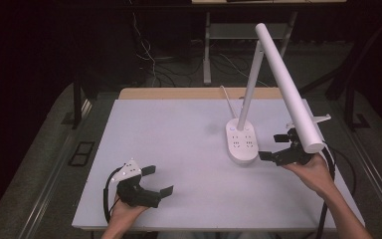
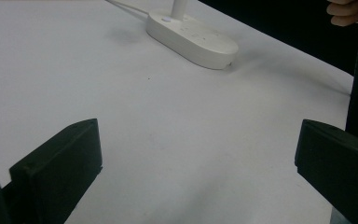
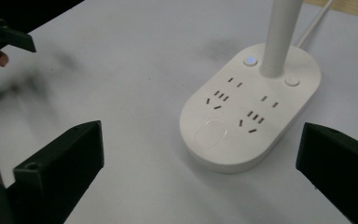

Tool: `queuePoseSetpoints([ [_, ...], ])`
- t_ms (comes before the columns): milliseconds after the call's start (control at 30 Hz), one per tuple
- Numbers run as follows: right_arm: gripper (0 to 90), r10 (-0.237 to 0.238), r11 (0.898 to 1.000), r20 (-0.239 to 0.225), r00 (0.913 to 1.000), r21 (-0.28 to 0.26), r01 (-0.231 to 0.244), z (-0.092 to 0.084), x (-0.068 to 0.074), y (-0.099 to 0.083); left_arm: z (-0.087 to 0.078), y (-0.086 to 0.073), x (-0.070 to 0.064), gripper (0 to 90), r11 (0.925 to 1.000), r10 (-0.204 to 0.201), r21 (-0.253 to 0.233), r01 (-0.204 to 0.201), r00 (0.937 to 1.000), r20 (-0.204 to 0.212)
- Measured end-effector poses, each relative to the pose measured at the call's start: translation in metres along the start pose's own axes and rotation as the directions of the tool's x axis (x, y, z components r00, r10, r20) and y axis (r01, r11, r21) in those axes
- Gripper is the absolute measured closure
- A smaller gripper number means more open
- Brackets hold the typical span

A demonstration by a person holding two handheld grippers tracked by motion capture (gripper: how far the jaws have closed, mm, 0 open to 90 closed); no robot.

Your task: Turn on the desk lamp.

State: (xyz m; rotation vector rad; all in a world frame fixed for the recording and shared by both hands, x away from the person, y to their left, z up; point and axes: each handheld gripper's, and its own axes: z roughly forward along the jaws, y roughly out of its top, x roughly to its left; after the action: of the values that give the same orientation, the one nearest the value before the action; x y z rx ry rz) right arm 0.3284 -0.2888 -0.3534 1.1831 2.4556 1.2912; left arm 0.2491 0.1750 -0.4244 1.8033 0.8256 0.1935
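My right gripper (image 1: 277, 147) hung wide open just beside the lamp base (image 1: 241, 142) at the table's (image 1: 179, 129) right side; my left gripper (image 1: 158, 180), equally wide, waited well apart.

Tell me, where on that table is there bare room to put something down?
The widest bare patch is the table's left and middle, from the far edge down to the left gripper. The near strip between the two grippers is bare too. It is crowded at the right: the lamp base, its slanting head overhead, and the right gripper beside the base.
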Motion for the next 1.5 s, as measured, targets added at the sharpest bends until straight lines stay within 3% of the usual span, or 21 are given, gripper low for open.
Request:
queuePoseSetpoints([
  [800, 0.6, 0.013, 1.0, 0.015, 0.9998, 0.006, -0.013, 0.017, -0.032, 0.031, 0.0, 0.0, 0.001, 0.0, 1.0, -0.001, 0.0, 0.001, 1.0, 0.0],
  [1333, 0.7, 0.001, 1.0, 0.039, 0.9992, 0.011, -0.002, 0.039, -0.052, 0.041, 0.0, 0.0, 0.0, 0.0, 1.0, 0.003, 0.002, -0.003, 1.0, 0.001],
  [1500, 8.0, 0.008, 1.0, 0.048, 0.9988, 0.01, -0.009, 0.043, -0.061, 0.043, 0.0, 0.0, 0.001, 0.0, 1.0, 0.003, 0.004, -0.003, 1.0, 0.001],
])
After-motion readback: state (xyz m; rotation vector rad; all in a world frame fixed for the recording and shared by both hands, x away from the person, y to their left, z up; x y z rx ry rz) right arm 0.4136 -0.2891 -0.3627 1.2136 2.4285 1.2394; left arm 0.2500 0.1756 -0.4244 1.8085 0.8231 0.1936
